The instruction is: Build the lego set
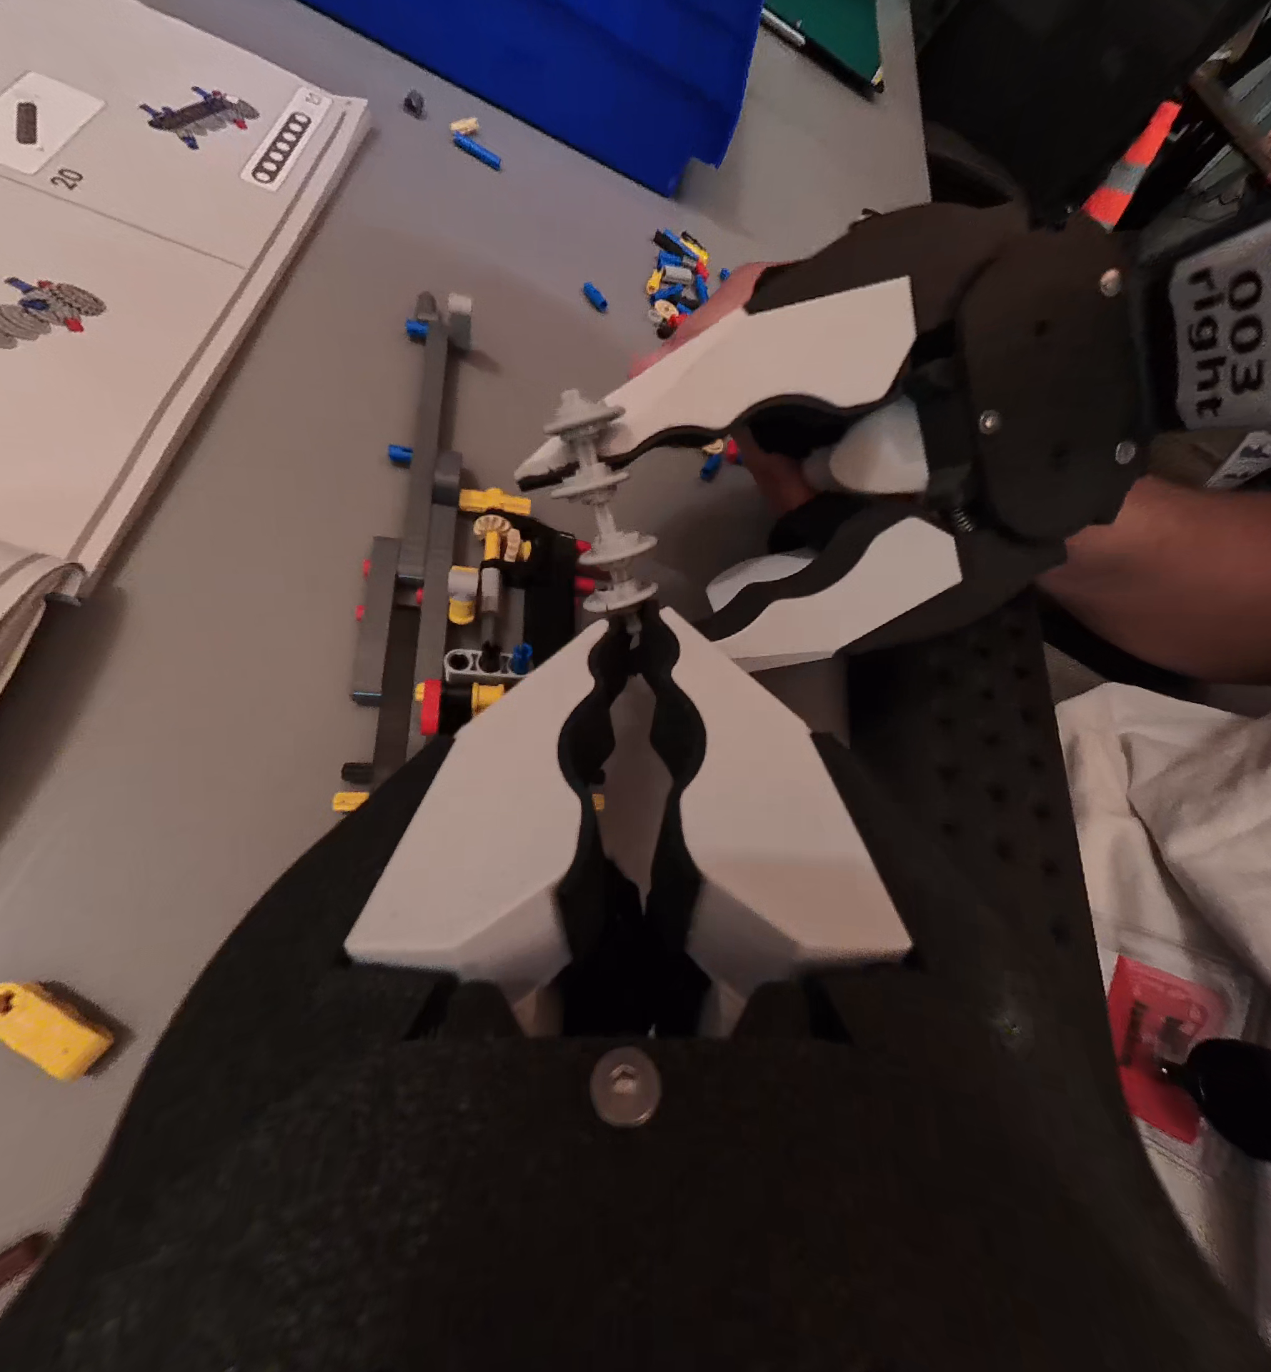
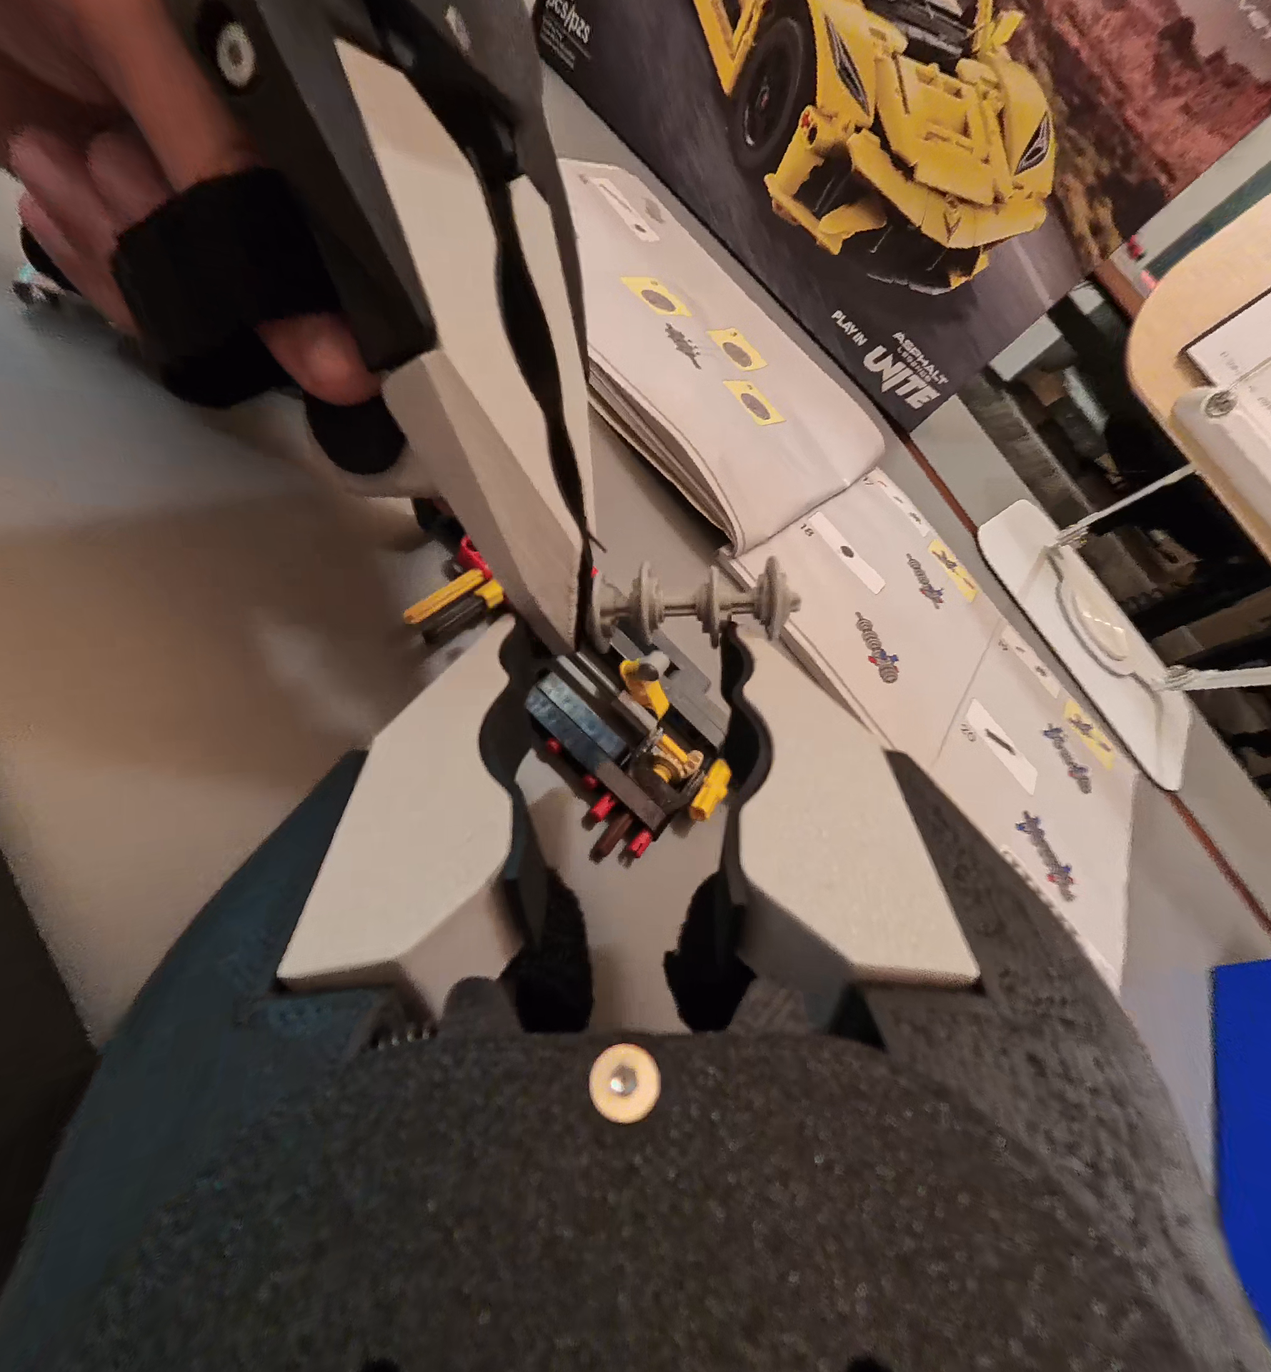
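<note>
Grey disc axle pinched by left hand-held gripper — right hand-held gripper open around it.

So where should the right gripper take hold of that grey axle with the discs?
On the bare shaft between discs of the grey axle, jaws closing across it from the side. The left gripper already pinches one end, and the right gripper is open around it.

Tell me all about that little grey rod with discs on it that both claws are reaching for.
The grey rod is a thin plastic axle threaded with about four toothed discs spaced along it. It hangs in the air above the half-built model. The left claw is shut on one end; the right claw stands open around the other.
</note>
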The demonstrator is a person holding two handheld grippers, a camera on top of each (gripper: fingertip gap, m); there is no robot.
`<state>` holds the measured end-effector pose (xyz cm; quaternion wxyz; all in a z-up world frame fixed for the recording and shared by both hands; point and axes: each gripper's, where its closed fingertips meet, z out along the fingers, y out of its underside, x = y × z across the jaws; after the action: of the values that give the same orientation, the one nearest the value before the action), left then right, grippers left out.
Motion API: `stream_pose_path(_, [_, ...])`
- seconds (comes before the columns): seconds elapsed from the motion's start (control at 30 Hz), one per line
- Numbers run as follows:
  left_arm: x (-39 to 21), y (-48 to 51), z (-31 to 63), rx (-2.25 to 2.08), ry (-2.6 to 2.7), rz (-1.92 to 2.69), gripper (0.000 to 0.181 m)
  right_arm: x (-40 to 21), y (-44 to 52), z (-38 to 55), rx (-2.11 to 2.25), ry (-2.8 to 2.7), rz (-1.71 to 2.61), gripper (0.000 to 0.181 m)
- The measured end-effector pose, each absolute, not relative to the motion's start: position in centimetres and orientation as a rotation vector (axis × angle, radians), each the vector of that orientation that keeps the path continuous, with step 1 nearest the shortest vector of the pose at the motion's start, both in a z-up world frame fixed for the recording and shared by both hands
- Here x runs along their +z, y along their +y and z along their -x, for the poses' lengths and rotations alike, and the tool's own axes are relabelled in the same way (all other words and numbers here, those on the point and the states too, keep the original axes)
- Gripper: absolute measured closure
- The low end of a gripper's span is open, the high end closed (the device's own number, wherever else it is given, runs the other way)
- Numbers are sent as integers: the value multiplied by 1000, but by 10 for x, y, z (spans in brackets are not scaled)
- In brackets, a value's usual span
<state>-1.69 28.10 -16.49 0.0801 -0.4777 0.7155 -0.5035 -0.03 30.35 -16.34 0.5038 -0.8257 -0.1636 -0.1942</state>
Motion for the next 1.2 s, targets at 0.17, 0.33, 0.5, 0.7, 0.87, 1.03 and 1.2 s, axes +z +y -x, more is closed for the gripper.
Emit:
stream_pose_path(0.17, [-168, 282, 17, -1489, 2152, 1434, 180, -167, 303, -1, -489, -401, 2017, 134])
stream_pose_path(0.33, [-169, 282, 16, -1479, 2144, 1438, 180, -169, 302, -2, -493, -391, 2035, 135])
stream_pose_path(0.5, [-170, 282, 16, -1466, 2143, 1440, 180, -170, 302, -3, -506, -397, 2042, 136])
stream_pose_path(0.7, [-170, 282, 16, -1468, 2142, 1441, 180, -171, 302, -2, -506, -407, 2043, 138])
stream_pose_path(0.87, [-170, 282, 15, -1474, 2140, 1445, 180, -171, 302, -2, -500, -404, 2044, 139])
stream_pose_path(1.03, [-171, 282, 15, -1475, 2138, 1447, 180, -172, 302, -2, -491, -407, 2048, 140])
stream_pose_path(1.2, [-171, 282, 15, -1477, 2137, 1450, 180, -173, 302, -2, -481, -400, 2051, 141])
